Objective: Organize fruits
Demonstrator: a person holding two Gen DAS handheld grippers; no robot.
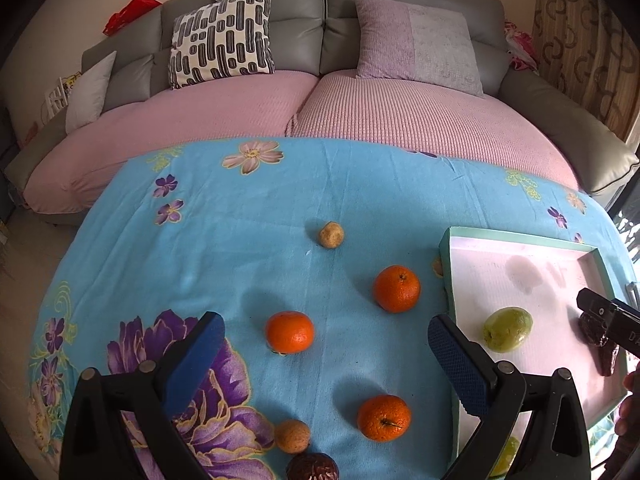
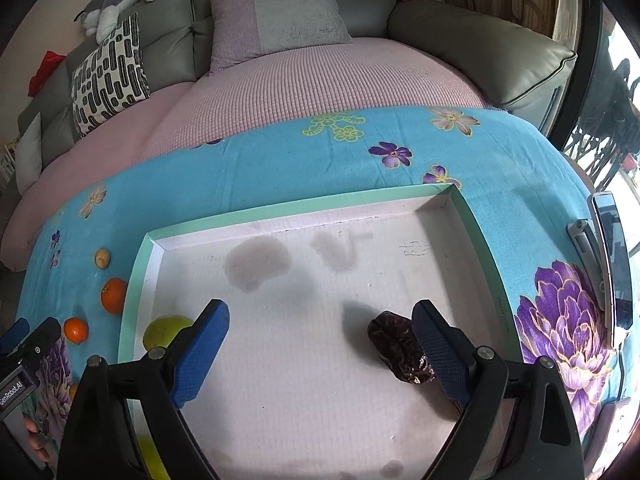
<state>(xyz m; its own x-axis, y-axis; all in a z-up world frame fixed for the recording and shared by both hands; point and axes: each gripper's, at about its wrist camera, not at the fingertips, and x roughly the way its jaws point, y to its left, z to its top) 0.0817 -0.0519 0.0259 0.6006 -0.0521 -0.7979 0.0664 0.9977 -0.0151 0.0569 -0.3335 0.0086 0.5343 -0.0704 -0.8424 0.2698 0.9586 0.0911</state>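
While my left gripper (image 1: 326, 344) hangs spread wide over the blue floral cloth (image 1: 248, 200), grasping nothing, my right gripper (image 2: 320, 346) is likewise released above the mint-rimmed tray (image 2: 304, 206) on the right, a dark wrinkled date (image 2: 398, 346) lying on the tray floor just inside its right finger. I judge the sorting barely started: a green fruit (image 1: 507, 329) at the tray's near left and the date are in, with a sliver of another green fruit nearer me. Left on the cloth are 3 oranges (image 1: 396, 288) (image 1: 289, 332) (image 1: 384, 418), 2 small tan fruits (image 1: 331, 234) (image 1: 293, 436) and a dark fruit (image 1: 313, 468) at the near edge. "GenRobot.AI" reads on the left gripper's body in my right view; the scrawl on the tray floor is illegible.
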